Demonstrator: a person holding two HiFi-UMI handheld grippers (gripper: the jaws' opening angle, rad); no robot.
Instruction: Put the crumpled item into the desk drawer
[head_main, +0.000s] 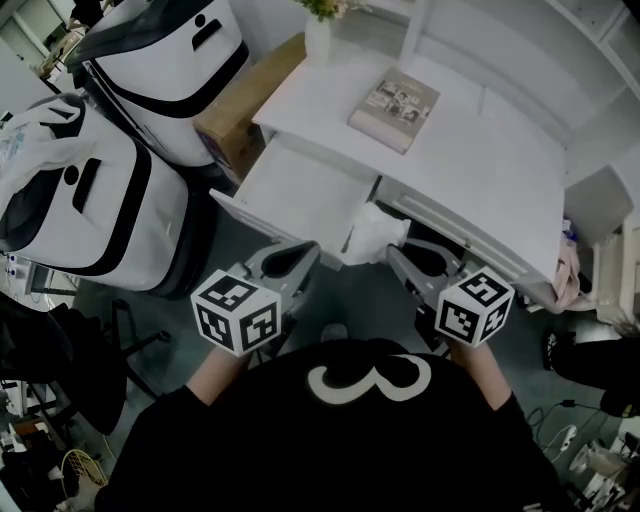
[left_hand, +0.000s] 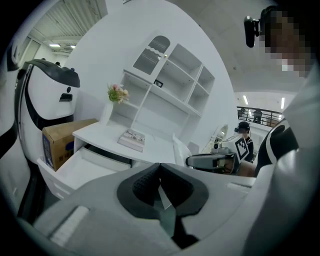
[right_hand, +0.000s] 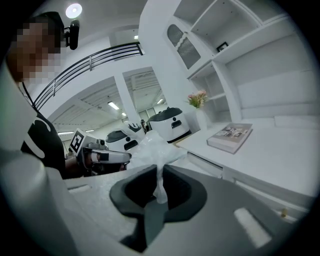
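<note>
Wrapping of crumpled white plastic (head_main: 375, 232) is hanging just outside the open white drawer (head_main: 300, 190), beside its right front corner. The right gripper (head_main: 400, 256) is pinching a twisted tail of that wrapping between its jaws, and the bulk is puffing out past the tips. The left gripper (head_main: 306, 252) is hovering at the drawer's front edge, its jaws pressing together on nothing. Beyond the drawer, on the white bench (head_main: 480, 170), a pale rectangular book (head_main: 394, 108) is lying flat, and a white vase of flowers (head_main: 318, 35) is standing farther back. Left of the drawer a brown cardboard box (head_main: 245, 110) is sitting against the bench.
</note>
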